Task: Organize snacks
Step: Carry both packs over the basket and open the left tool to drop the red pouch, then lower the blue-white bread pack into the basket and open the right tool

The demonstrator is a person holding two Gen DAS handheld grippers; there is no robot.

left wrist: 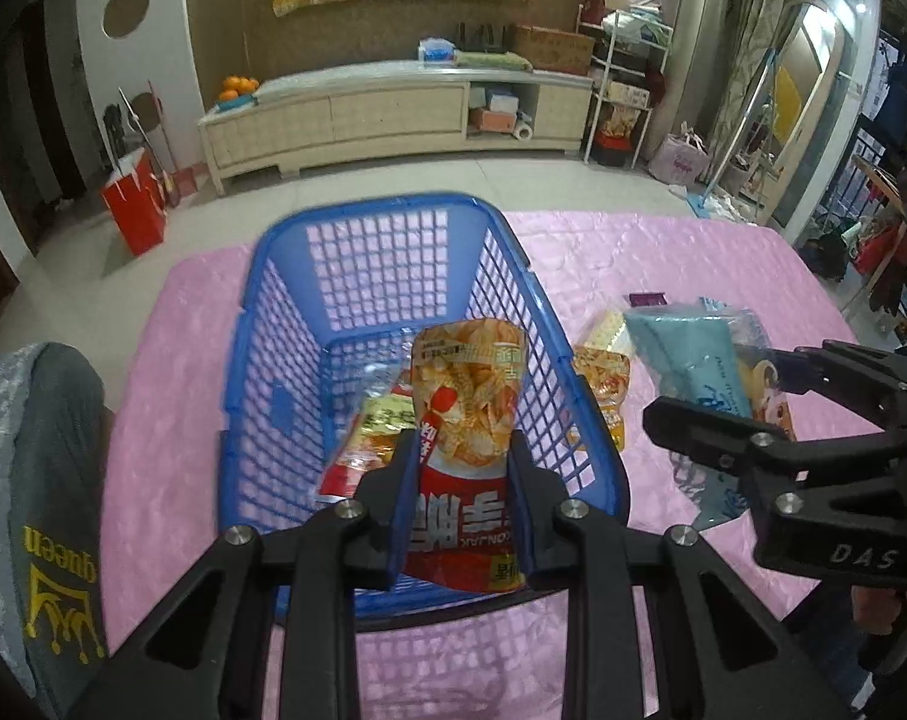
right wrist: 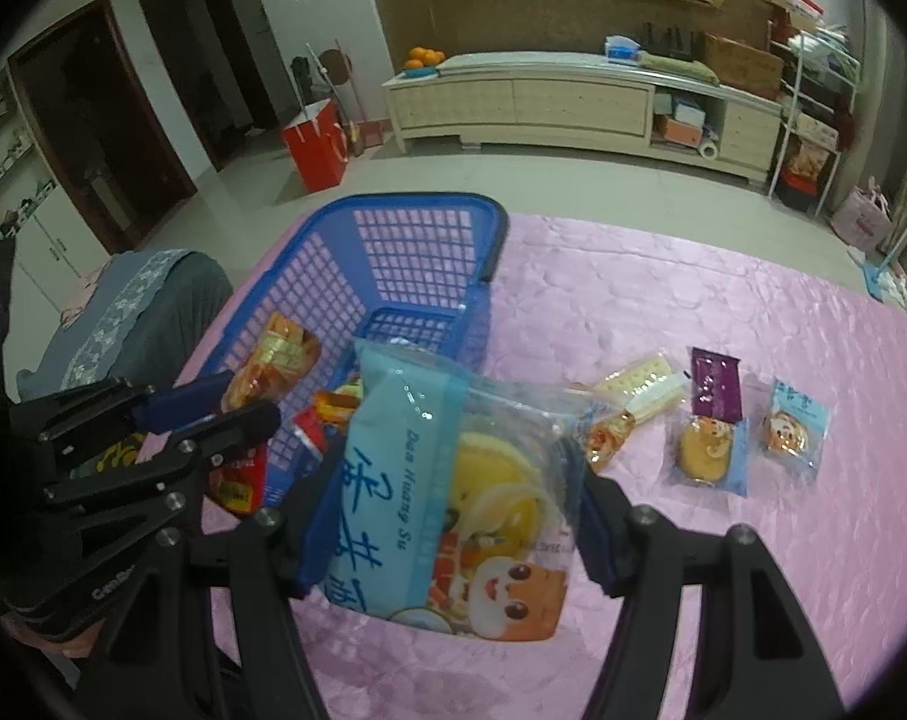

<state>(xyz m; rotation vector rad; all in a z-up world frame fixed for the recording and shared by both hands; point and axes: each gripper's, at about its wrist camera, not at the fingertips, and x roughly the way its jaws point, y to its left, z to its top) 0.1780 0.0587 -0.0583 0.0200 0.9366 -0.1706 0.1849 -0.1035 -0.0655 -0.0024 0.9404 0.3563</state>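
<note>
- Blue basket (left wrist: 261,324) sits on our pink worktop (left wrist: 663,252) to gather snacks.
- Our left gripper (left wrist: 464,450) jaws clamp a red snack bag (left wrist: 465,420) over it, ready to drop.
- Our right gripper (right wrist: 447,480) jaws pinch a pale-blue pastry bag (right wrist: 429,480) beside the basket, likely next.

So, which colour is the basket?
Blue basket, with lattice walls; the left wrist view shows it best.

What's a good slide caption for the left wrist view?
Left tongs hold a red chip bag over the blue basket; right tongs carry a blue pastry bag.
</note>
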